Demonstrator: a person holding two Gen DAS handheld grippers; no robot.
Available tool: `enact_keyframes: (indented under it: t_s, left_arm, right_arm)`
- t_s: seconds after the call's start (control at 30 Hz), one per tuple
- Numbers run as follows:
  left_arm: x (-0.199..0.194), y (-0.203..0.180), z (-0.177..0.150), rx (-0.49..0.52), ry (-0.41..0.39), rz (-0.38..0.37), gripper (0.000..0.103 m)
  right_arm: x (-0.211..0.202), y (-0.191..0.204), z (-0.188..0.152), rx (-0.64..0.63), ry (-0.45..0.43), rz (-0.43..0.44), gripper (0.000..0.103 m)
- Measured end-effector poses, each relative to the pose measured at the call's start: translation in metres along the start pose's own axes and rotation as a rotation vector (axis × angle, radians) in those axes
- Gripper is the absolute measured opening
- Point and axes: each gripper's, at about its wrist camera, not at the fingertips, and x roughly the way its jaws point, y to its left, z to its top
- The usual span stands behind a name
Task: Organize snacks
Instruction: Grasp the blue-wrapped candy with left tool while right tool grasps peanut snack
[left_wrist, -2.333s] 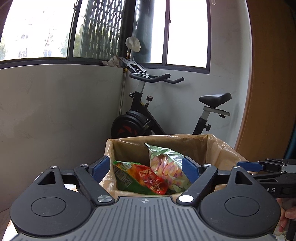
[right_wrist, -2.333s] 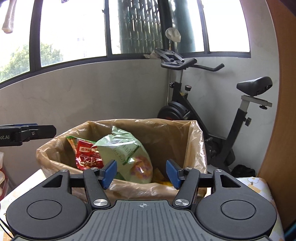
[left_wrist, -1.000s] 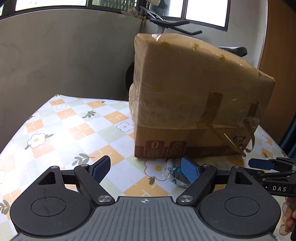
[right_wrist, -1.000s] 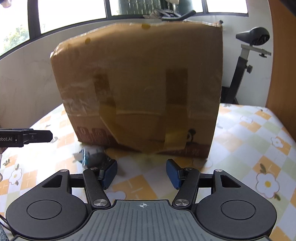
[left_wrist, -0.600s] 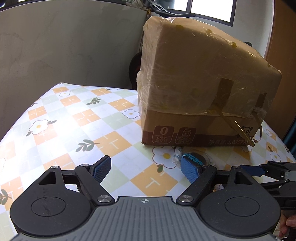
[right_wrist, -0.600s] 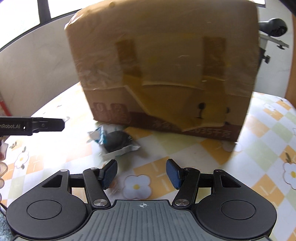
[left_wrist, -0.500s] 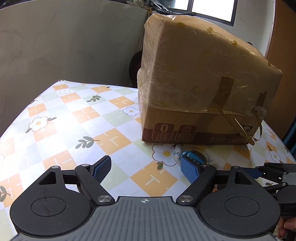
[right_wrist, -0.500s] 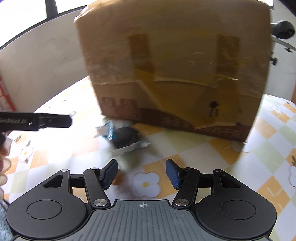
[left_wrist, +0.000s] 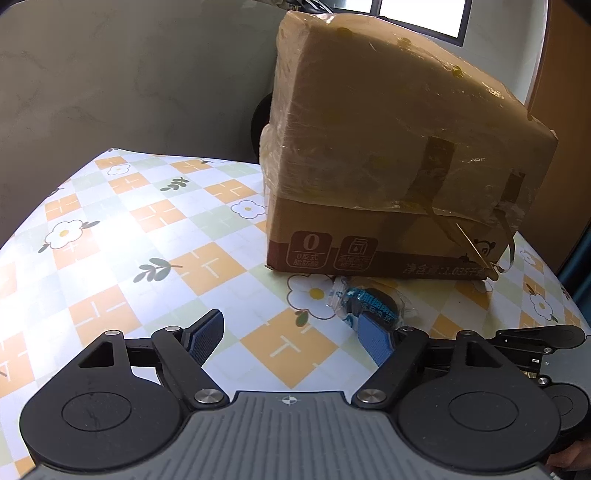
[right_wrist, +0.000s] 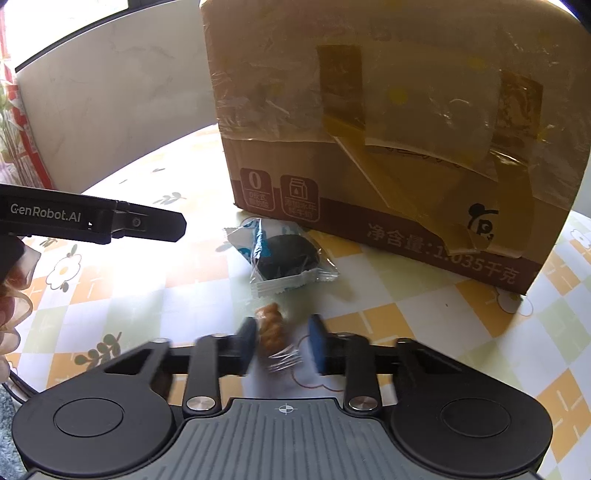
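I count two small wrapped snacks on my desk (left_wrist: 110, 258), which wears a checked cloth of orange, green and white squares with flowers, and one tall brown cardboard box (right_wrist: 388, 129) wrapped in clear film and patched with tan tape. The first snack is a dark round cake in a clear and blue wrapper (right_wrist: 284, 258), lying just in front of the box's lower edge. The second is a small brown knobbly snack in a clear wrapper (right_wrist: 271, 332), lying nearer to me. My right tool (right_wrist: 282, 345) tilts down toward the desk, and its blue-padded jaws have just been closing; they show blurred, with the brown snack between them. A narrow gap seems to remain on each side of it, so I cannot tell whether the pads press it. My left tool (left_wrist: 291, 338) also tilts down over the cloth, its jaws well apart and nothing between them; the dark cake sits just beyond its right pad. In the right wrist view, that left tool reaches in from the left side, near the cake but apart from it.
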Motion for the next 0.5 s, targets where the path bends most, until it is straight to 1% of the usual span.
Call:
enact_keyframes:
  t_s: [0.07,0.17,0.33,0.4,0.5]
  left_arm:
    - [0.003,-0.004,0.001,0.003,0.005,-0.01,0.081]
    - [0.008,-0.011,0.005,-0.006,0.015,-0.027,0.081]
    - [0.013,-0.032,0.009,-0.035,0.029,-0.119,0.081]
    - [0.019,-0.041,0.01,-0.034,0.056,-0.131,0.081]
    - [0.033,-0.047,0.01,-0.06,0.107,-0.128,0.08]
  right_arm:
    - [-0.002,-0.005,-0.002,0.017,-0.007,-0.009,0.02]
    - [-0.009,-0.018,-0.006,0.065,-0.022,-0.048,0.02]
    - [-0.02,-0.046,-0.015,0.129,-0.049,-0.121,0.02]
    - [-0.023,-0.055,-0.018,0.137,-0.06,-0.139,0.02]
    - [-0.026,-0.063,-0.021,0.154,-0.073,-0.143,0.02]
